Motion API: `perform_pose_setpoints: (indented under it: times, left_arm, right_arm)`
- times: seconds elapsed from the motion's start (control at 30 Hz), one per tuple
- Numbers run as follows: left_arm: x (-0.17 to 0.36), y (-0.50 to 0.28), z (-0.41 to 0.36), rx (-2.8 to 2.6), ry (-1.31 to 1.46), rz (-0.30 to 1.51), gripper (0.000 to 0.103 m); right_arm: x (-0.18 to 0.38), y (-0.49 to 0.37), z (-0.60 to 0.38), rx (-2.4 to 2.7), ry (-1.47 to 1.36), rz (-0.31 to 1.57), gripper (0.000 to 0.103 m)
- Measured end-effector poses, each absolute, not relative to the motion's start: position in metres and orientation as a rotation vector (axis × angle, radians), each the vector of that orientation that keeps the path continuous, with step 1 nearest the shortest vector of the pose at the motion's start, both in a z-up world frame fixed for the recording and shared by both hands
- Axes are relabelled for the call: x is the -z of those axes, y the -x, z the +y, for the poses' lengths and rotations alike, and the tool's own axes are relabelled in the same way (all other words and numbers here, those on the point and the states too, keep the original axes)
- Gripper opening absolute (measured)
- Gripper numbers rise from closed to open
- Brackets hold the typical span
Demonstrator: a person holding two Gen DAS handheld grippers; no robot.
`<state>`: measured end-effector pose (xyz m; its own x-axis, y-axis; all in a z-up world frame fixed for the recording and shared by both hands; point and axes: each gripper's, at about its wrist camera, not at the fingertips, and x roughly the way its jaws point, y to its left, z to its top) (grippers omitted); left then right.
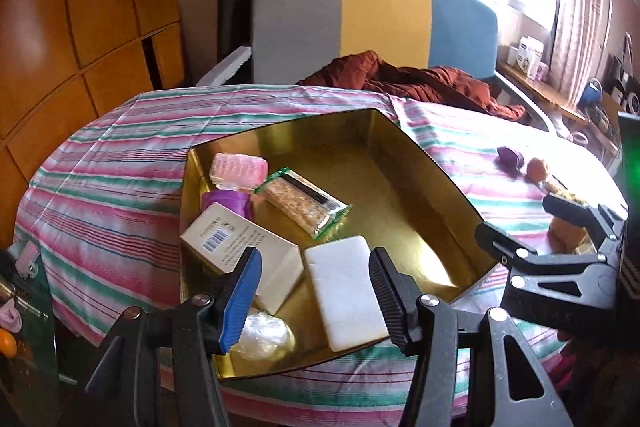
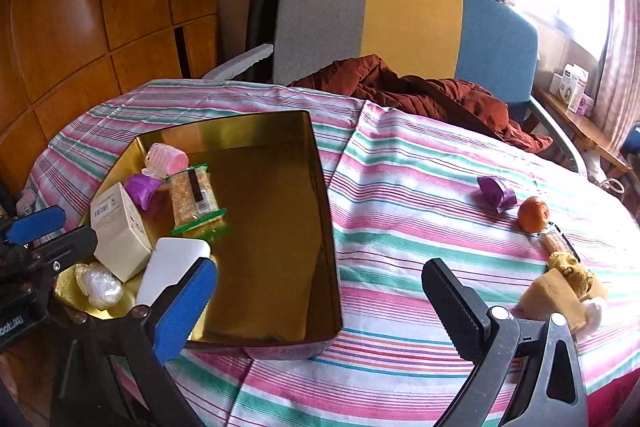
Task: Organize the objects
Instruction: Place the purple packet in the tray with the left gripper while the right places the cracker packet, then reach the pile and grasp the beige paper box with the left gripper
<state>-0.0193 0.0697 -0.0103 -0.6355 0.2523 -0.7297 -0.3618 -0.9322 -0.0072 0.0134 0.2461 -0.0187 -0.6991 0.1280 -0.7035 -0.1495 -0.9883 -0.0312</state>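
Note:
A gold box (image 1: 400, 151) (image 2: 320, 195) sits on the striped tablecloth. Inside lie a pink roller (image 1: 239, 167) (image 2: 168, 157), a granola bar (image 1: 304, 205) (image 2: 195, 197), a purple item (image 1: 230, 205) (image 2: 142, 189), a cream carton (image 1: 236, 247) (image 2: 116, 227), a white block (image 1: 344, 291) (image 2: 172, 265) and a clear plastic wad (image 1: 264, 335) (image 2: 100, 285). My left gripper (image 1: 316, 301) is open and empty above the white block. My right gripper (image 2: 320, 307) is open and empty over the box's near right corner. Outside lie a purple wrapper (image 2: 496, 193), an orange (image 2: 532, 214), a snack bar (image 2: 554, 241) and a yellow packet (image 2: 560, 291).
A chair (image 2: 400, 23) with a rust-red garment (image 2: 420, 93) stands behind the table. Wooden cabinets (image 2: 100, 7) fill the left. A shelf with small boxes (image 2: 572, 87) runs under the window at right. The right gripper's body shows in the left wrist view (image 1: 560, 247).

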Motion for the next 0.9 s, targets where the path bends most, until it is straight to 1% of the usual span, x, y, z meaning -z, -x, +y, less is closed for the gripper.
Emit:
perform_pose_setpoints:
  times: [0.37, 0.73, 0.9]
  left_arm:
    - [0.020, 0.010, 0.096, -2.465, 1.125, 0.265, 0.057]
    - [0.018, 0.010, 0.119, -2.408, 1.114, 0.294, 0.057]
    - [0.018, 0.007, 0.141, -2.344, 1.103, 0.317, 0.057]
  right_arm:
    - [0.024, -0.026, 0.285, -2.652, 1.137, 0.089, 0.103]
    - [0.026, -0.042, 0.318, -2.574, 1.131, 0.085, 0.103]
    - [0.024, -0.056, 0.350, -2.509, 1.124, 0.137, 0.103]
